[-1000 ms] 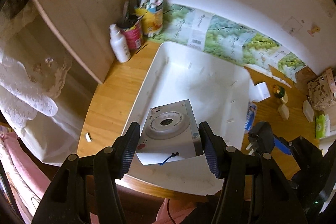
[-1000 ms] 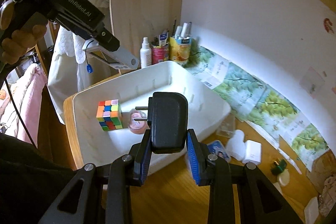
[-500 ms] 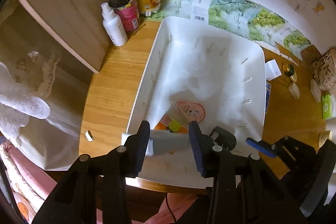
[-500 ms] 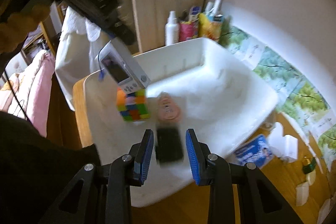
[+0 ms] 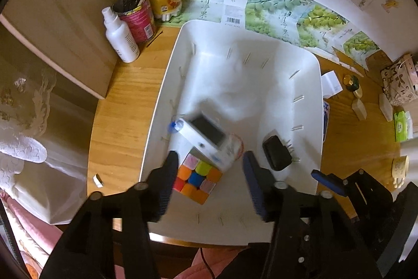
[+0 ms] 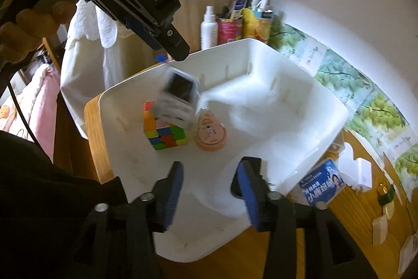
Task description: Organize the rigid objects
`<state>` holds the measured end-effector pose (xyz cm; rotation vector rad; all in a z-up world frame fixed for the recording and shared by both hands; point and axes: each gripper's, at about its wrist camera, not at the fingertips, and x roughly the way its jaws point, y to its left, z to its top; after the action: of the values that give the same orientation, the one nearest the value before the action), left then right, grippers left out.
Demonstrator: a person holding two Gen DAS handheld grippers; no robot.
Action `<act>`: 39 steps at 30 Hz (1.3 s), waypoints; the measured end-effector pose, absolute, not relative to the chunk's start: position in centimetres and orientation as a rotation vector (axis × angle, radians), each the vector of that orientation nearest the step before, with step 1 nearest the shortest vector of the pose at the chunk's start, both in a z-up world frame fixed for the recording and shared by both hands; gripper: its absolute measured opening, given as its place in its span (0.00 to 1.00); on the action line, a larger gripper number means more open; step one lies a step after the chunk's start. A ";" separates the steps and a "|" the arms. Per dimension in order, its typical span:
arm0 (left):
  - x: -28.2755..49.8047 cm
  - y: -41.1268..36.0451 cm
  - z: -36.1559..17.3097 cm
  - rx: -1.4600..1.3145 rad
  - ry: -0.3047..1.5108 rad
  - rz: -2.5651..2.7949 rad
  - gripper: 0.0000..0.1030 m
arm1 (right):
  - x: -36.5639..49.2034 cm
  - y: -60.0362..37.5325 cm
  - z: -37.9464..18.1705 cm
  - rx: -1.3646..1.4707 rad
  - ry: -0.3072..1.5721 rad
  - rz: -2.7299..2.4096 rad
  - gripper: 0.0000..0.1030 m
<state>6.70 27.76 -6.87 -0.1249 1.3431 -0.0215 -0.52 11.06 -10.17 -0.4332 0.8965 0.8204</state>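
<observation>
Meanwhile both grippers' fingers [image 5: 252,175] spread empty over the white bin [image 5: 167,85] holding camera [image 5: 207,137], cube [image 5: 196,178].

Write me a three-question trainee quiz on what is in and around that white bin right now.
1. True or false: the puzzle cube sits inside the white bin.
2. Which thing shows blurred right over the cube? A. a camera B. a mug C. a book
3. Fill in: the spray bottle stands on the desk next to a red ____.

Key: 1 true; 2 A; 3 can.
</observation>
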 end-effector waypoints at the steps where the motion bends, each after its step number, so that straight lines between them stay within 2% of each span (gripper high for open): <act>1: 6.8 27.5 -6.8 -0.123 1.337 -0.028 0.63 | -0.5 10.9 -10.1 -0.430 0.894 0.813 0.52; 6: 7.1 26.1 -5.8 -0.112 1.266 -0.067 0.73 | -0.2 9.7 -9.5 -0.407 0.881 0.773 0.56; 16: 6.9 23.5 -3.0 -0.108 1.062 -0.090 0.73 | 0.1 6.0 -7.5 -0.332 0.796 0.684 0.63; 18: 6.9 22.8 -2.8 -0.104 1.053 -0.089 0.73 | 0.2 4.9 -6.9 -0.311 0.773 0.664 0.63; 22: 6.8 21.2 -2.8 -0.118 1.041 -0.061 0.73 | 0.4 2.5 -5.6 -0.262 0.728 0.618 0.71; 25: 6.7 20.1 -3.0 -0.141 1.043 -0.045 0.73 | 0.6 0.5 -4.8 -0.227 0.700 0.588 0.73; 39: 6.2 13.2 -4.3 -0.078 1.072 -0.016 0.73 | 3.5 -9.9 -4.9 -0.117 0.781 0.447 0.74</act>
<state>6.19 13.22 -4.29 -0.0783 1.0721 -0.0158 3.53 -9.85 -4.86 -0.1166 0.7806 0.4470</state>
